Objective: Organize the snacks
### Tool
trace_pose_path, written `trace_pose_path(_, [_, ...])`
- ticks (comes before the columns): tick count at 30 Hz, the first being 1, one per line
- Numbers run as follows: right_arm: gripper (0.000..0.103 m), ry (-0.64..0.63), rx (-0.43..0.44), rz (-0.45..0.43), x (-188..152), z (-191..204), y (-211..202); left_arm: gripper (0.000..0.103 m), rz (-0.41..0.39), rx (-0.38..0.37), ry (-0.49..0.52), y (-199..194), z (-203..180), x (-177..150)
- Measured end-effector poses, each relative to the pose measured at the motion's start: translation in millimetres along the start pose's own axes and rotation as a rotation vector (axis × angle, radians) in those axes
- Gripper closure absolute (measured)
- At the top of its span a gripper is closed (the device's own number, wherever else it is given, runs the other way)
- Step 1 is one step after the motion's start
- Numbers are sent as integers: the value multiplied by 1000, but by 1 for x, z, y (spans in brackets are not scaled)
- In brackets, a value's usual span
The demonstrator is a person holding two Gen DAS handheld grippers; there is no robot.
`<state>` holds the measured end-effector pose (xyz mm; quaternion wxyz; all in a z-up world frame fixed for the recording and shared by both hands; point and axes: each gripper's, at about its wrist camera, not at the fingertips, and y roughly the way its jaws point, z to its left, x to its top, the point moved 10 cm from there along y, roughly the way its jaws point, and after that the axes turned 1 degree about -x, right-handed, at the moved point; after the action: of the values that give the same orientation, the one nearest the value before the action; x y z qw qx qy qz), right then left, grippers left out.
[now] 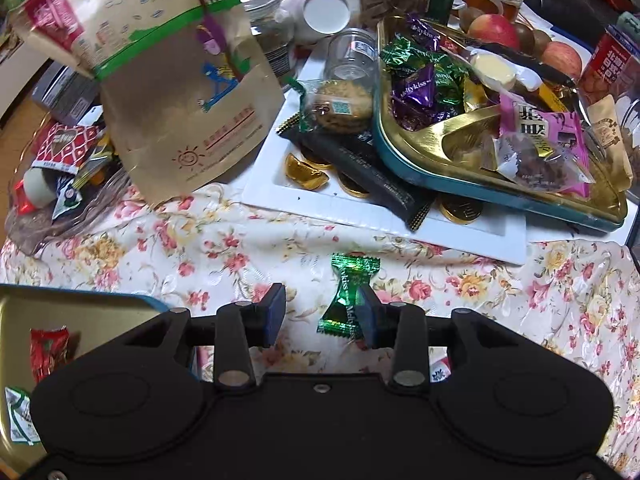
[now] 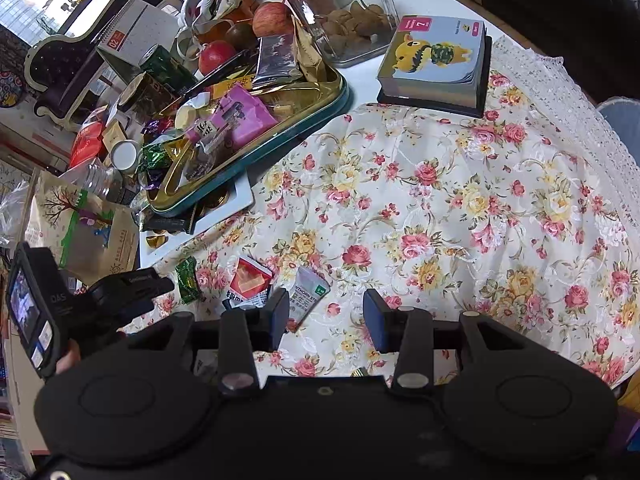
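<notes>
A green Meltykiss candy (image 1: 347, 295) lies on the floral tablecloth, between the fingers of my open left gripper (image 1: 322, 316) and touching the right finger. It also shows in the right wrist view (image 2: 188, 280), just ahead of the left gripper (image 2: 132, 284). My right gripper (image 2: 326, 318) is open and empty above the cloth; a red snack packet (image 2: 248, 282) and a white sachet (image 2: 306, 294) lie by its left finger. A gold tray (image 1: 460, 140) heaped with wrapped snacks rests on a white tray (image 1: 360, 216). A second gold tray (image 1: 80, 320) holding a red candy (image 1: 50, 350) sits at lower left.
A brown paper bag (image 1: 180, 92) stands at the left. Glass jars (image 2: 340, 8), apples (image 1: 494, 30), a small book (image 2: 436, 60) and other clutter fill the back of the table. The floral cloth (image 2: 460, 208) spreads to the right.
</notes>
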<state>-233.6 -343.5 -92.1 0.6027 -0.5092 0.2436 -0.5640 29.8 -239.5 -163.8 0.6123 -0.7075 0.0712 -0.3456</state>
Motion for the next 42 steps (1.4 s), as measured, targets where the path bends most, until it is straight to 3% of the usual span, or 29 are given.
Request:
trace_pose_path(9, [59,-8,6,15,-1,2,2,56,48,-30,1,23,-13,2])
trace_pose_path(14, [59,2,3,14,0,-1,2,71,79,-43,-9,30,-24,-8])
trace_pose_path(19, [59,16,5,12,2,-3,2,73,105,-75,36,21,-50,-36])
trace_pose_path(27, [59,15,14,12,0,-4,-2,73,78,-60,131,0,-89,-82])
trace_pose_path(32, [59,45,12,-2,4,-13,-6,72,128,-145,182,-16,-103,-100])
trace_pose_path(37, [58,75,18,-39,12,-19,-14,71,72,-127,142,-35,-74,-71])
trace_pose_path(42, [57,73,24,-34,10,-19,-14,71,29,5,76,-27,-13,-46])
